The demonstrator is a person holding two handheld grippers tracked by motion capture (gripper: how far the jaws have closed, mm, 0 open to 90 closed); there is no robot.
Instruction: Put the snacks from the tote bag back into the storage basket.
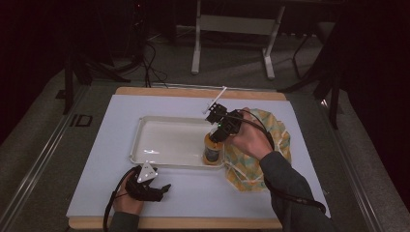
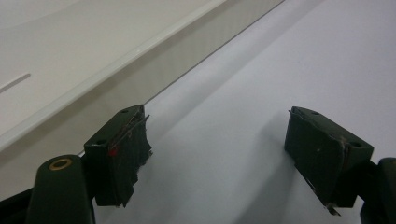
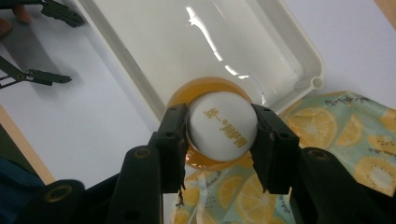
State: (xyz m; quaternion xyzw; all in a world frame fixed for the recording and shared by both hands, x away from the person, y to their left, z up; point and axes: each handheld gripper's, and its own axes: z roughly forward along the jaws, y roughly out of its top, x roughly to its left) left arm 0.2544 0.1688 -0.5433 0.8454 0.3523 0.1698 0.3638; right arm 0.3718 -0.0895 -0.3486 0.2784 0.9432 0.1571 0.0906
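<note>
Inside glossy white tray, round amber bottle

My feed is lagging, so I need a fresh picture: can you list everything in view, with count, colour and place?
Bottle: one, orange with a white cap, in the tray's near right corner.
Tray: one, white, mid-table.
Cloth bag: one, citrus-print yellow and green, right of the tray.
Table mat: one, white, on the wooden board.
Left gripper: black, open, resting on the mat before the tray.
Right gripper: black, shut on the bottle's cap.
</note>
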